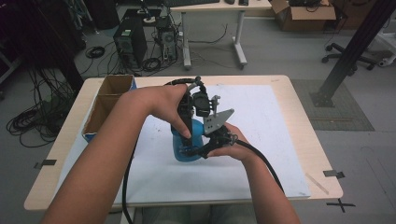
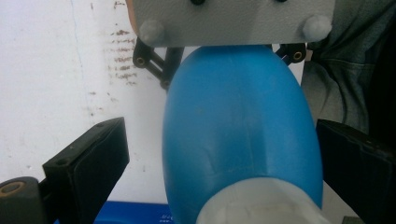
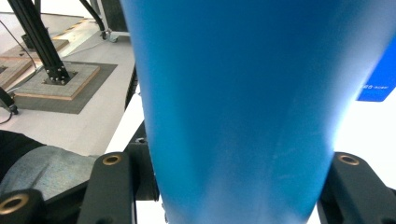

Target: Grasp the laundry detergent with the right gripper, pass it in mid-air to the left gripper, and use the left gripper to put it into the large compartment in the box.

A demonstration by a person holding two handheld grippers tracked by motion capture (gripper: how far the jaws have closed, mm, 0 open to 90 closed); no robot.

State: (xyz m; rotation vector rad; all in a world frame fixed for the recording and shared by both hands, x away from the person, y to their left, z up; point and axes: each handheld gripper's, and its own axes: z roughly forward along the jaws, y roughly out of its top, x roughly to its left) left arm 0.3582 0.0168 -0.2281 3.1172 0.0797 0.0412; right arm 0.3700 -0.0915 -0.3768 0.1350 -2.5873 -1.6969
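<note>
Looks like a two-handed bottle grab: blue plastic bottle (image 1: 187, 142) pinched between the right gripper (image 1: 201, 150) fingers, left gripper (image 2: 219, 154) fingers spread either side, probably needing to close next.

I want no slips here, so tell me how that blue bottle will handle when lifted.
The blue bottle looks like smooth moulded plastic, so probably stiff but slippery under hard black jaws. Its body bulges and tapers, so a grip on the slope may creep. The right tool has a jaw on each side of it; the left tool stands wider with a gap. Probably light if empty; contents cannot be told.
</note>
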